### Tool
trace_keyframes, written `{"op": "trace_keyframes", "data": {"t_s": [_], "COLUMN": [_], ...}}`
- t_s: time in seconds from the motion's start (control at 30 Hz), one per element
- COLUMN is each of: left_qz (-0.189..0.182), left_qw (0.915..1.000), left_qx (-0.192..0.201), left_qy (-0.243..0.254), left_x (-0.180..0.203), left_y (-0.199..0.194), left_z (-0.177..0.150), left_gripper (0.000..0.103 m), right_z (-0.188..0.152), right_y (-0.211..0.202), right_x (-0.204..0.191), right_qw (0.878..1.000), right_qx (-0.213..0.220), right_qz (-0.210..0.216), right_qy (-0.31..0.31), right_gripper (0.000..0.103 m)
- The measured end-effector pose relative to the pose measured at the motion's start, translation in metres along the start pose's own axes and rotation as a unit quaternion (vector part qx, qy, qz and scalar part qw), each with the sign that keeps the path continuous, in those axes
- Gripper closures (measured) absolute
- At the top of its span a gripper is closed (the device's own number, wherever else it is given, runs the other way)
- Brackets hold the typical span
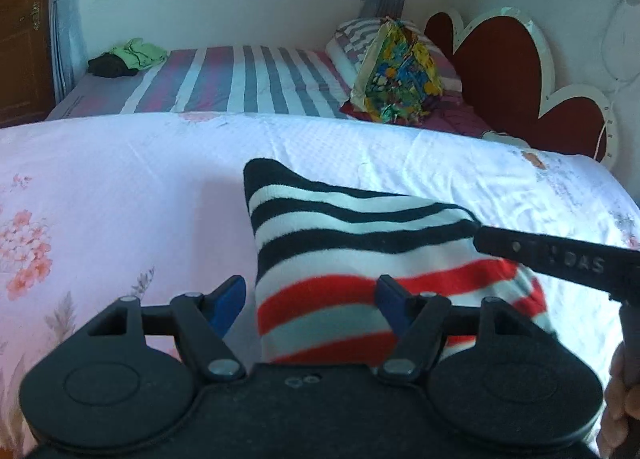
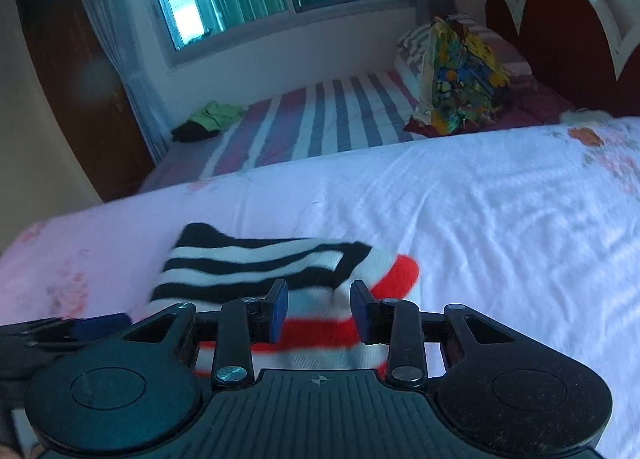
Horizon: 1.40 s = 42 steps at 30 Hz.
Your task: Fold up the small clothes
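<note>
- The floral sheet (image 1: 120,187) spreads flat under the striped garment (image 1: 340,251) and reaches well past it on every side. It probably serves as a smooth, roomy surface for folding.
- The striped garment lies on the sheet. Its black-and-white end is doubled over onto the red-and-white part, so one fold looks partly made. The top edge of that flap runs out to a corner on the right.
- The left gripper (image 1: 311,305) hangs over the near, red-striped end of the garment with its jaws spread wide. One blue pad (image 1: 228,305) stands just off the garment's left edge over bare sheet, and the other sits above the red stripes. The garment's left portion lies between and below the pads, and neither pad presses on it. This looks like a position for pinning or picking up that end.
- The right gripper (image 2: 320,309) comes to the garment from its right side, with its jaws partly closed and a gap between the pads. In the left wrist view one finger meets the flap's corner, likely to steer the fold. In its own view, white and red cloth shows in the gap, and I cannot tell whether anything is pinched.
</note>
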<state>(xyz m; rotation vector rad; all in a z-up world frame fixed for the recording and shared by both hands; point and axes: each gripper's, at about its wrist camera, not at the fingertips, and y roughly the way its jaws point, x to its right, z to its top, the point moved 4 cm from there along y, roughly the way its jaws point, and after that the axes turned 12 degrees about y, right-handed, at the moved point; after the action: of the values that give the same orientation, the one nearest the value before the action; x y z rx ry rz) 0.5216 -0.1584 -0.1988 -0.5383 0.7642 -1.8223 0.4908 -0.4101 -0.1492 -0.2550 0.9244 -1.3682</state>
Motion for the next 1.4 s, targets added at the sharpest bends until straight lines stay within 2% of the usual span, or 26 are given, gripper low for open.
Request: {"op": "trace_keyframes", "data": {"t_s": [0.1, 0.17, 0.2, 0.23, 0.3, 0.37, 0.43, 0.53, 0.57, 0.6, 0.63, 0.7, 0.8, 1.0, 1.13, 1.23, 1.33, 1.4], "left_qz": [-0.007, -0.009, -0.008, -0.010, -0.013, -0.004, 0.007, 0.016, 0.018, 0.014, 0.010, 0.009, 0.015, -0.011, -0.003, -0.001, 0.006, 0.006], "left_qw": [0.9995, 0.9992, 0.9991, 0.9989, 0.9988, 0.9993, 0.9994, 0.9987, 0.9982, 0.9976, 0.9968, 0.9965, 0.9973, 0.9996, 0.9999, 1.0000, 1.0000, 1.0000], "left_qx": [-0.025, -0.027, -0.027, -0.028, -0.024, -0.006, -0.007, -0.031, -0.035, -0.038, -0.039, -0.040, -0.030, 0.007, 0.011, 0.008, 0.004, 0.005], "left_qy": [-0.019, -0.029, -0.033, -0.036, -0.040, -0.037, -0.033, -0.037, -0.046, -0.057, -0.069, -0.073, -0.065, -0.023, 0.007, -0.002, 0.002, -0.001], "left_x": [-0.007, -0.010, -0.010, -0.011, -0.012, -0.013, -0.014, -0.020, -0.023, -0.026, -0.030, -0.032, -0.025, -0.004, 0.010, 0.009, 0.010, 0.010], "left_y": [0.020, 0.026, 0.027, 0.027, 0.020, 0.015, 0.023, 0.044, 0.050, 0.053, 0.054, 0.053, 0.035, -0.023, -0.035, -0.031, -0.034, -0.047], "left_z": [-0.006, -0.010, -0.010, -0.010, -0.005, 0.005, 0.013, 0.015, 0.012, 0.011, 0.009, 0.009, 0.013, -0.006, -0.032, -0.035, -0.033, -0.033], "left_gripper": [0.027, 0.021, 0.021, 0.021, 0.029, 0.033, 0.033, 0.028, 0.026, 0.024, 0.023, 0.023, 0.029, 0.027, 0.026, 0.024, 0.025, 0.027], "right_z": [-0.011, -0.021, -0.022, -0.020, -0.015, -0.003, 0.008, 0.003, 0.000, -0.001, -0.001, 0.001, 0.005, -0.014, -0.045, -0.067, -0.065, -0.062], "right_y": [0.032, 0.041, 0.043, 0.041, 0.038, 0.032, 0.031, 0.058, 0.062, 0.065, 0.068, 0.070, 0.054, -0.010, -0.025, -0.015, -0.016, -0.034], "right_x": [0.008, 0.018, 0.023, 0.028, 0.029, 0.023, 0.013, 0.010, 0.014, 0.019, 0.023, 0.027, 0.022, 0.002, 0.000, 0.010, 0.020, 0.019], "right_qw": [0.999, 0.999, 0.999, 1.000, 1.000, 1.000, 1.000, 0.998, 0.998, 0.999, 0.999, 0.999, 0.999, 1.000, 0.999, 0.996, 0.998, 0.998], "right_qx": [-0.013, 0.004, 0.003, -0.001, -0.009, 0.003, 0.015, -0.006, -0.006, -0.001, -0.001, -0.006, -0.004, 0.014, 0.015, 0.015, 0.000, 0.012], "right_qz": [-0.029, -0.031, -0.025, -0.018, -0.013, -0.005, -0.007, -0.045, -0.040, -0.042, -0.043, -0.038, -0.035, 0.004, -0.016, -0.052, -0.053, -0.047], "right_qy": [-0.035, -0.039, -0.023, -0.011, -0.002, 0.002, -0.009, -0.048, -0.042, -0.033, -0.025, -0.011, -0.008, -0.025, -0.049, -0.067, -0.037, -0.033], "right_gripper": [0.069, 0.057, 0.057, 0.057, 0.057, 0.057, 0.057, 0.057, 0.056, 0.047, 0.043, 0.043, 0.043, 0.043, 0.043, 0.043, 0.043, 0.043]}}
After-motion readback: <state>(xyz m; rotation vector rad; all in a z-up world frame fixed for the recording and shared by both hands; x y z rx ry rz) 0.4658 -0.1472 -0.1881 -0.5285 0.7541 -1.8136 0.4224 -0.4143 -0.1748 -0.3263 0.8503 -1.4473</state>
